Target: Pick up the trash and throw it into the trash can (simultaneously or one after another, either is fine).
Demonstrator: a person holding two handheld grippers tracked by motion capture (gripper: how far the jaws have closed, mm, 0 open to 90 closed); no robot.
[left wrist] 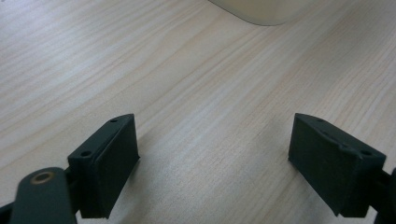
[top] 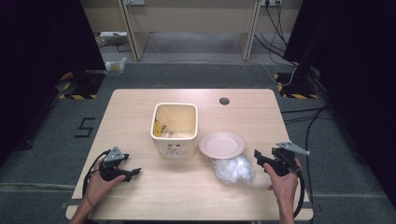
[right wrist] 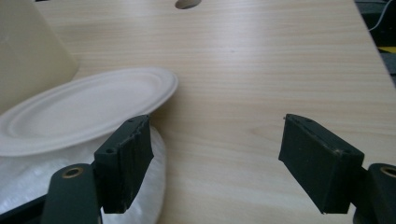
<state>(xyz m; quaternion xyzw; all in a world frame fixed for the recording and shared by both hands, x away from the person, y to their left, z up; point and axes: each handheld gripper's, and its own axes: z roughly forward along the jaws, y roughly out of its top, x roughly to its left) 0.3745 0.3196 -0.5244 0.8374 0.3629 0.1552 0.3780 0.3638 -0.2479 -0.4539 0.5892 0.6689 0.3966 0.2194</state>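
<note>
High view looks down on a pale wooden tabletop (top: 140,196) with a cream square bin (top: 174,128) near its middle, a pale disposable plate (top: 222,144) just right of the bin, and a clump of clear crumpled plastic (top: 232,170) on the near side of the plate, touching or tucked under its near rim. The right claw (top: 259,157) sits just right of that clump, its jaws pointing left toward it. The left claw (top: 133,172) rests low at the near left, well apart from the bin.

Right gripper view shows the right claw (right wrist: 217,165) with jaws standing wide and nothing between them but bare wood; the plate (right wrist: 84,109) and the plastic (right wrist: 28,182) lie off to the left, behind the left jaw, which seems to be just beside the plastic, though contact cannot be told. Left gripper view shows the left claw (left wrist: 215,161) also spread wide and empty, low over the wood, with a corner of the bin (left wrist: 261,11) at the far edge.

The plastic looks like thin film: very light, soft, and likely to crumple, slip or spring back. A pinch on a bunched fold near its right side would probably hold best, with the jaws closed nearly all the way. The plate appears stiff but light, so it could shift or tip if the film is pulled from under its rim.
</note>
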